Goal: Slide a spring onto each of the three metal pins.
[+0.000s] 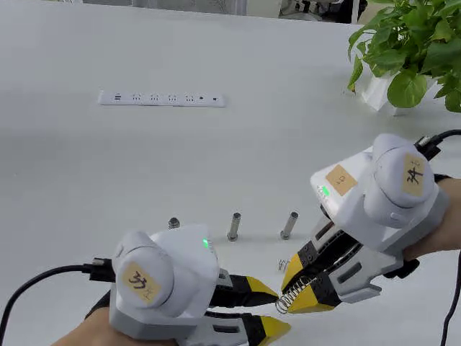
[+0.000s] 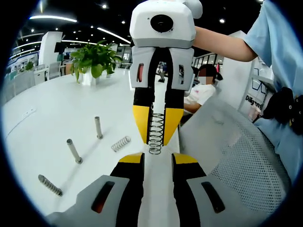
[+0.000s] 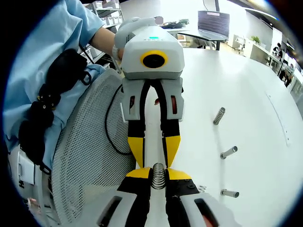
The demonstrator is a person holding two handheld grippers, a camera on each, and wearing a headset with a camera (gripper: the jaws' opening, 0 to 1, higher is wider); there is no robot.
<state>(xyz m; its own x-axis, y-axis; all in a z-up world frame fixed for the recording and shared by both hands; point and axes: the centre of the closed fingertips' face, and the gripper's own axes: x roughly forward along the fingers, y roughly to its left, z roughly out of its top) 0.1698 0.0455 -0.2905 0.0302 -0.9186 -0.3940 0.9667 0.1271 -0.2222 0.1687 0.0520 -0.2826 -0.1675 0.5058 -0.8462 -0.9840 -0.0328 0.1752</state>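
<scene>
Nearest to you, your left claw (image 2: 156, 159) stood open, its two yellow tips apart and holding nothing. Facing it tip to tip, your right claw (image 1: 288, 297) was closed on a spring (image 2: 156, 131), which it gripped along its length between its yellow tips. The free end of this spring came out of the jaws and reached into the gap between the tips of the left claw; I cannot tell if it touched them. Just beyond the claws a second spring (image 2: 120, 143) lay loose on the white table (image 1: 108, 166). Behind it three metal pins stood in a row, apart from each other. The left pin (image 2: 49, 185), partly hidden behind the body of the left claw in the head view, carried a spring around it, while the middle pin (image 1: 234, 225) and the right pin (image 1: 289, 225) were bare. Farther away a white power strip (image 1: 161, 99) lay flat on the table, and a green plant (image 1: 410, 43) stood at the far right.
</scene>
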